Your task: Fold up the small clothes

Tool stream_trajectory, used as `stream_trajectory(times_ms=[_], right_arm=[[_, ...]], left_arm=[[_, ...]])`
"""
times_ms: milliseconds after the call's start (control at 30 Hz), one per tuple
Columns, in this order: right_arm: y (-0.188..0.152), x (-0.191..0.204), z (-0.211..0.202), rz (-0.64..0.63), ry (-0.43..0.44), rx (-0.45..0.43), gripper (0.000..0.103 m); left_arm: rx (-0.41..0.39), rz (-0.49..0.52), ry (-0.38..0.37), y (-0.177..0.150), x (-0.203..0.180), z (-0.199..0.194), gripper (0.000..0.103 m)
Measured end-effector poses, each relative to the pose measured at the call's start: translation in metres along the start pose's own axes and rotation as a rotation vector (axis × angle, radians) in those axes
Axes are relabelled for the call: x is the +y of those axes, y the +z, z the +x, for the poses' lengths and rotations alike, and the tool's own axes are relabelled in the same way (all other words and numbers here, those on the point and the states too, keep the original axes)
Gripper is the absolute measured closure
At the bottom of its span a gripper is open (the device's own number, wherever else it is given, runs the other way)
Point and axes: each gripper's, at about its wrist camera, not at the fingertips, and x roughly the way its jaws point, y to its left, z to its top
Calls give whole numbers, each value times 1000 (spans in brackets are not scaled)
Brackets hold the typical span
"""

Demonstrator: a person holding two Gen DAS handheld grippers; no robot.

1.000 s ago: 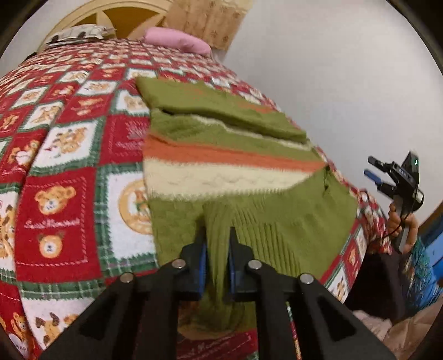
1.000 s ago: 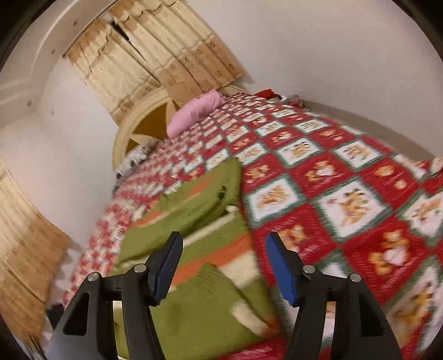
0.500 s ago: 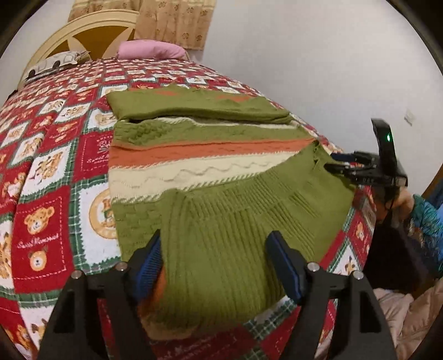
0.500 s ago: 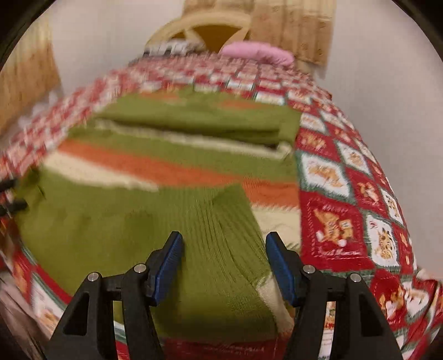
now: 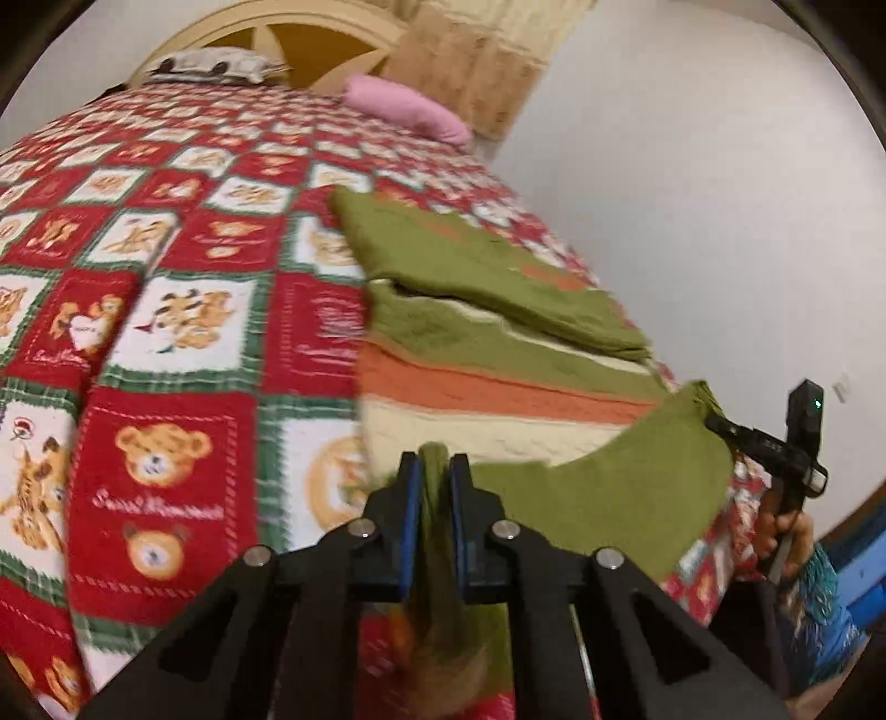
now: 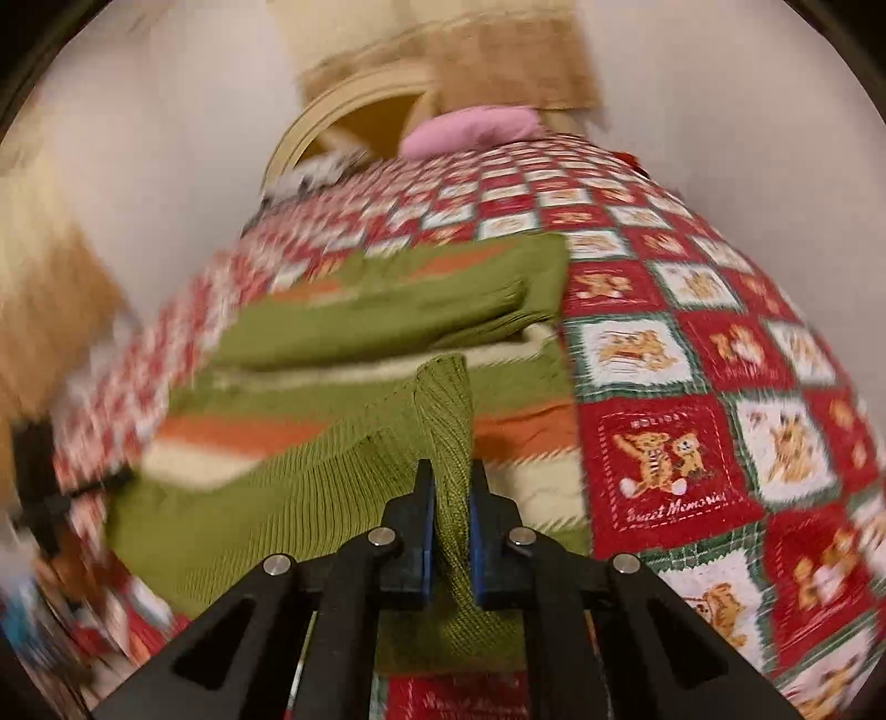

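Left gripper right up front, blue pads pinched tight on a bunched ridge of the green ribbed hem of the sweater. Over on the other side, the right gripper is doing the same job: its pads are squeezed together on a fold of that ribbed hem, and the knit stands up between them in a tall pleat. From the left wrist view you can see the right one at the far corner, nipping the hem's edge, a hand wrapped round its handle. Between the two grips the green hem is lifted off the bed.

Beyond that, the sweater lies flat on the bedspread, a red, white and green teddy-bear patchwork. Its cream band comes next, then the orange stripe, then more green, and across the top a sleeve is already folded over the body.

Further back, a pink pillow sits at the head of the bed, against a cream arched headboard, with a tan curtain beside it.
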Motion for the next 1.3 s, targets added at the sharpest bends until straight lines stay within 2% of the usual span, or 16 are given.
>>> stream_trajectory(times_ms=[133, 200, 267, 333, 400, 500, 533, 667, 767, 800, 833, 867, 900, 967, 1133, 1300], right_arm=[[-11, -12, 34, 69, -35, 54, 94], [-11, -7, 31, 40, -47, 37, 92], [-10, -1, 29, 8, -51, 42, 86], [-10, 5, 30, -45, -73, 55, 81], [-12, 12, 29, -100, -104, 59, 77], [-15, 19, 24, -157, -123, 52, 49], [-16, 21, 23, -180, -135, 49, 47], [-19, 34, 26, -284, -170, 49, 47], [-22, 37, 39, -331, -195, 71, 47], [-22, 38, 39, -337, -200, 61, 47], [-22, 37, 40, -327, -200, 65, 49], [-21, 36, 39, -309, -187, 74, 67], [-20, 36, 38, -293, -173, 82, 86], [-20, 40, 34, -310, -194, 79, 92], [-14, 51, 13, -294, -207, 17, 94], [8, 59, -10, -260, -178, -71, 94]], left_arm=[[7, 0, -10, -3, 1, 7, 89], [11, 13, -48, -6, -1, 3, 73], [9, 29, -74, -8, -4, 0, 50], [-10, 51, -90, -9, -9, -4, 40], [-21, 69, -90, -10, -13, -4, 37], [1, 96, -74, -11, -19, 3, 37], [-4, 113, -68, -12, -22, 3, 37], [-10, 214, -35, -18, -40, 6, 43], [0, 223, -19, -21, -44, 13, 46], [-2, 233, -2, -22, -47, 13, 51], [2, 241, 10, -23, -48, 14, 67], [12, 243, 24, -22, -49, 15, 82], [24, 234, 32, -21, -48, 16, 86], [32, 209, 35, -18, -46, 15, 91], [3, 196, 94, -1, -49, 12, 96], [-56, 141, 86, 30, -46, 2, 96]])
